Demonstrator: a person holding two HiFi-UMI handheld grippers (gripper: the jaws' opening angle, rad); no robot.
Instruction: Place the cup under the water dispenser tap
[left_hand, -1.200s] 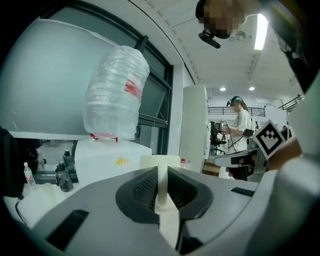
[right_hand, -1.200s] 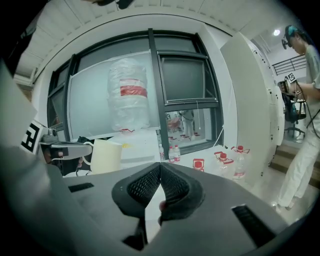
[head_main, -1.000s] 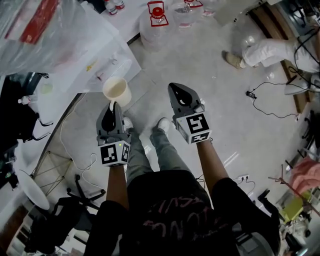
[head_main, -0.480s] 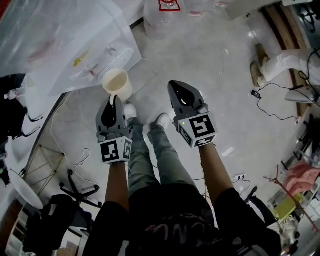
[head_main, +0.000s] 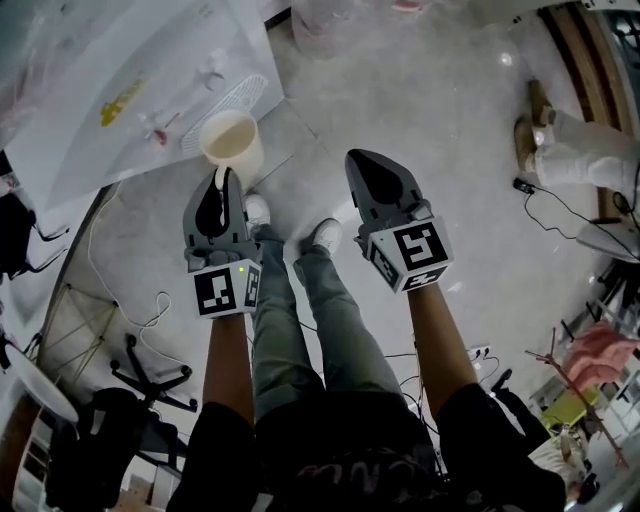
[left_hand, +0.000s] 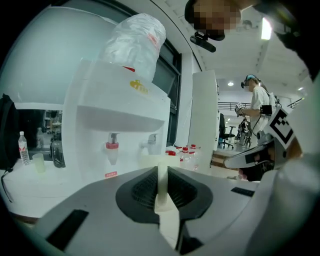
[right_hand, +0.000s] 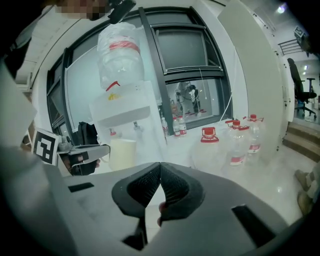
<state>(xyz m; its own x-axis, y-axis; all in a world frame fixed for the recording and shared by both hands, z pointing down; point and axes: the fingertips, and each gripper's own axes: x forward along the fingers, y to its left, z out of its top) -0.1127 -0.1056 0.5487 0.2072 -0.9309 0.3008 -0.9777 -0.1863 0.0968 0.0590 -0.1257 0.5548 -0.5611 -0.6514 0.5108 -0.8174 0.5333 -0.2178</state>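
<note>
The left tool (head_main: 222, 180) grips the cup (head_main: 232, 143) by its wall, with the cream rim pinched between its jaws. The cup hangs upright over the floor (head_main: 430, 110), in front of the dispenser (left_hand: 117, 125) and apart from its red tap (left_hand: 112, 150). The right tool (head_main: 362, 162) is off to the right, its jaws closed on nothing and the tips touching.

Office-like workroom: water dispenser (left_hand: 117, 117), spare water bottles (right_hand: 240, 141), swivel chair (head_main: 150, 374), cables (head_main: 521, 185) across the pale floor (head_main: 430, 110)
</note>
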